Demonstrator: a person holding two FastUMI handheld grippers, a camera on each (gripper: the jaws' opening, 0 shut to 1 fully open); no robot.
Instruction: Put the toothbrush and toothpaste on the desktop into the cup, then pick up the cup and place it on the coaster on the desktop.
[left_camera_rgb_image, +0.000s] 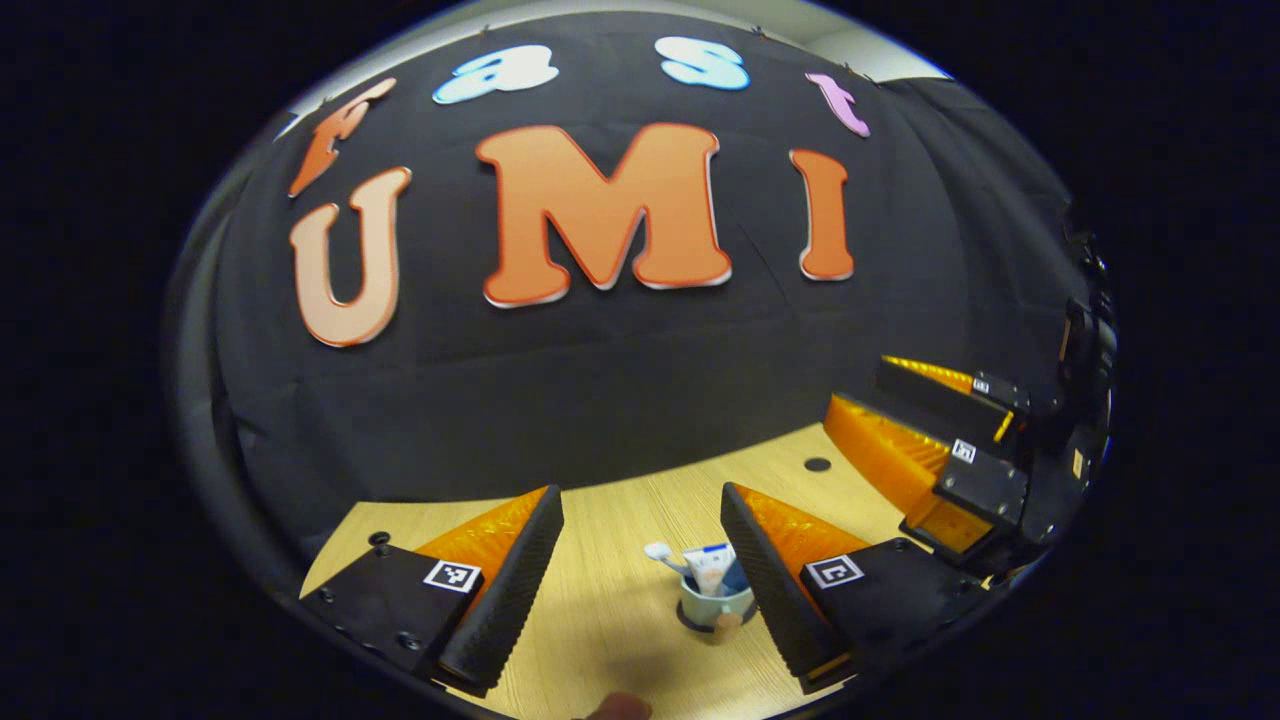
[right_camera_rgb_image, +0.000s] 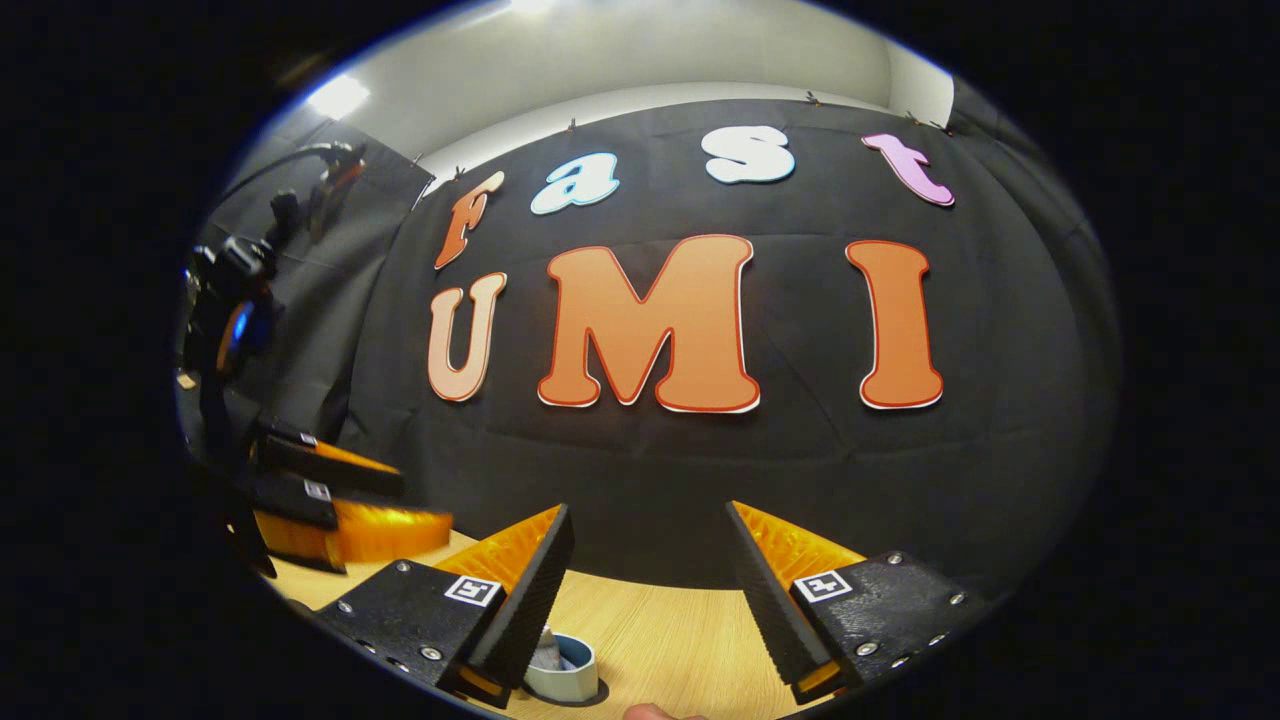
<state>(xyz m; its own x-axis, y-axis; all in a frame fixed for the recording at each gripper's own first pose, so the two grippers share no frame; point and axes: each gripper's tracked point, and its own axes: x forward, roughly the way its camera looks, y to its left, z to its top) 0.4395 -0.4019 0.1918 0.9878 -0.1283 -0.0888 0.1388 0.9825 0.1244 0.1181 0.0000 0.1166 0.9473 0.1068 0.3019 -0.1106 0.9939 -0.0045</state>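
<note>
In the right gripper view the cup (right_camera_rgb_image: 563, 671) is half hidden behind the right gripper (right_camera_rgb_image: 640, 590) finger. In the left gripper view it stands on a dark coaster (left_camera_rgb_image: 700, 624) on the tabletop (left_camera_rgb_image: 620, 600) — toothbrush (left_camera_rgb_image: 662, 553) and toothpaste (left_camera_rgb_image: 708, 568) inside. The left gripper (left_camera_rgb_image: 640, 590) and the right are both wide apart, holding nothing — bare wood lies around the cup.

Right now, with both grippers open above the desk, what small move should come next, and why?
Probably none but drawing both grippers away: the cup appears to stand on the dark coaster, with toothbrush and toothpaste inside. The left gripper and right gripper hold nothing.
</note>
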